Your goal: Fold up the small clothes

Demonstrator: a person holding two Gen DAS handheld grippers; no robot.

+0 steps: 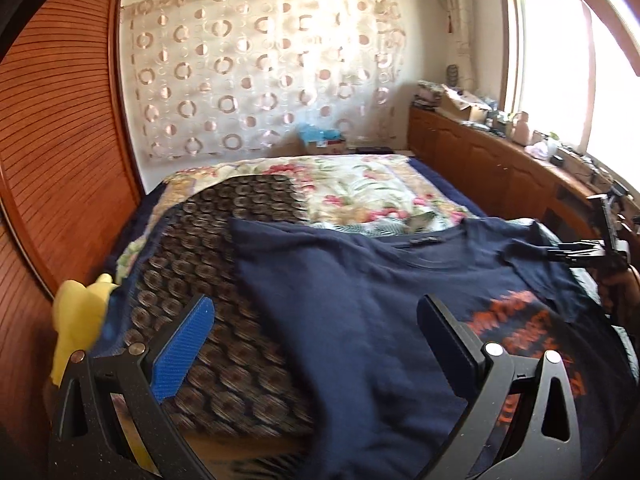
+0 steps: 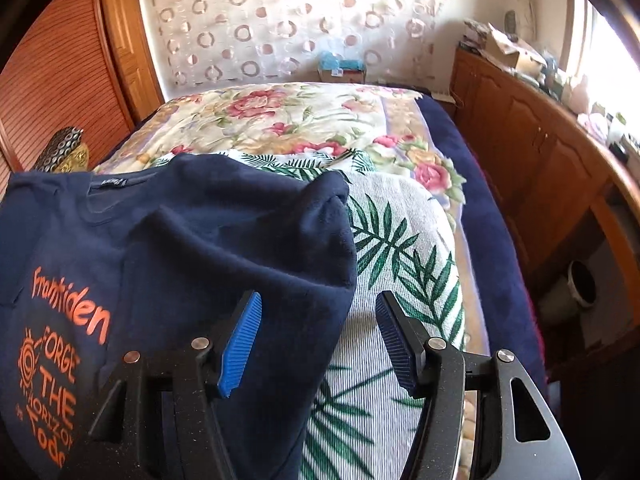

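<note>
Both tools spread, holding nothing: left tool (image 1: pixel 316 344) and right tool (image 2: pixel 318 340) hover over the shirt (image 2: pixel 200 232), sleeve at 12 o'clock, ready to grasp

Navy tee (image 2: pixel 192 240) w/ orange print, rumpled on bed, prob. half-folded.

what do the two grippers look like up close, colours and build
Both the left gripper and the right gripper share one build: matte black frames with triangular cut-outs, round silver pivot pins, and two flat fingers faced with ribbed blue pads. No cables, sleeves or markings show.
</note>
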